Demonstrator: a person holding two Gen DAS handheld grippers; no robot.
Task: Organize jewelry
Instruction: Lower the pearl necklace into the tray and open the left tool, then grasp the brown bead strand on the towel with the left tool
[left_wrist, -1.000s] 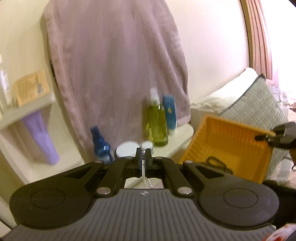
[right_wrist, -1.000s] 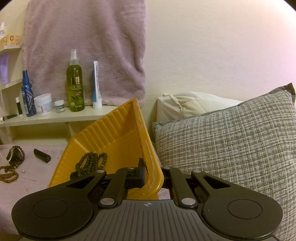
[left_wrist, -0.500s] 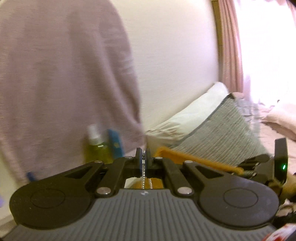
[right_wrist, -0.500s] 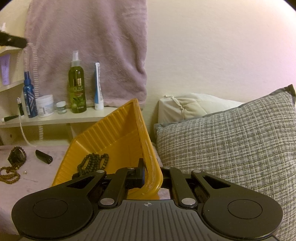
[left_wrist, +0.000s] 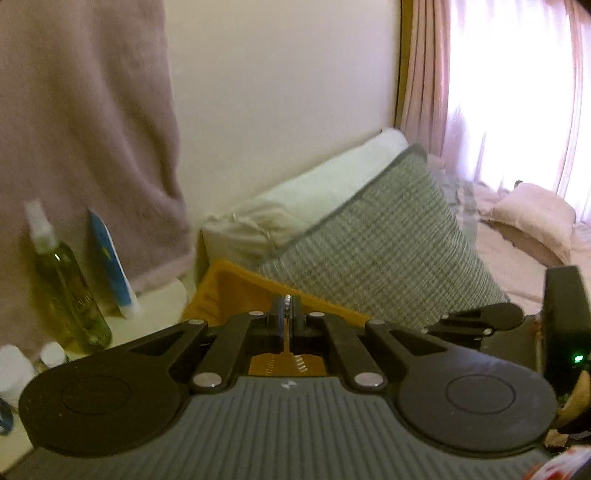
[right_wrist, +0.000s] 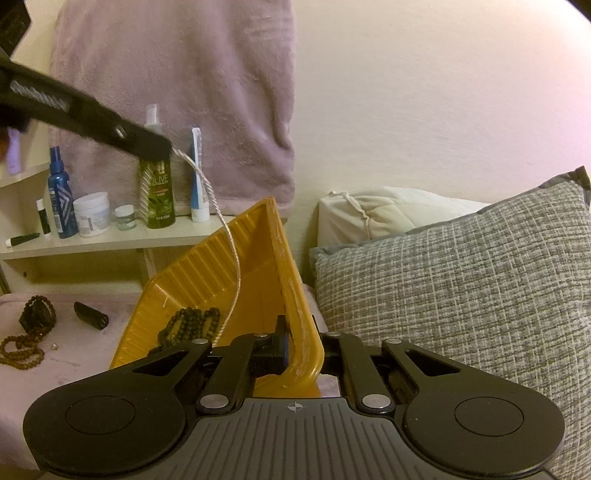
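My right gripper (right_wrist: 303, 350) is shut on the near corner rim of a yellow plastic tray (right_wrist: 207, 273), which it holds tilted up against a grey pillow. A dark bead necklace (right_wrist: 188, 325) lies in the tray. My left gripper (left_wrist: 286, 308) is shut on a silver chain (right_wrist: 229, 251). In the right wrist view the left gripper (right_wrist: 162, 147) reaches in from the upper left, and the chain hangs from it down into the tray. Brown bead strings (right_wrist: 22, 347) and a dark bead bundle (right_wrist: 37, 314) lie on the pink cover at the left.
A shelf (right_wrist: 110, 240) against the wall holds a green spray bottle (right_wrist: 157, 199), a blue bottle (right_wrist: 59, 206), small jars and a tube. A mauve towel (right_wrist: 177, 74) hangs above it. A grey pillow (right_wrist: 461, 295) and a white pillow (right_wrist: 388, 214) lie to the right. A black tube (right_wrist: 90, 315) lies on the cover.
My left gripper has swung right with the chain and now hangs over the tray, the chain dangling into it. The right gripper and the tilted tray have stayed still.
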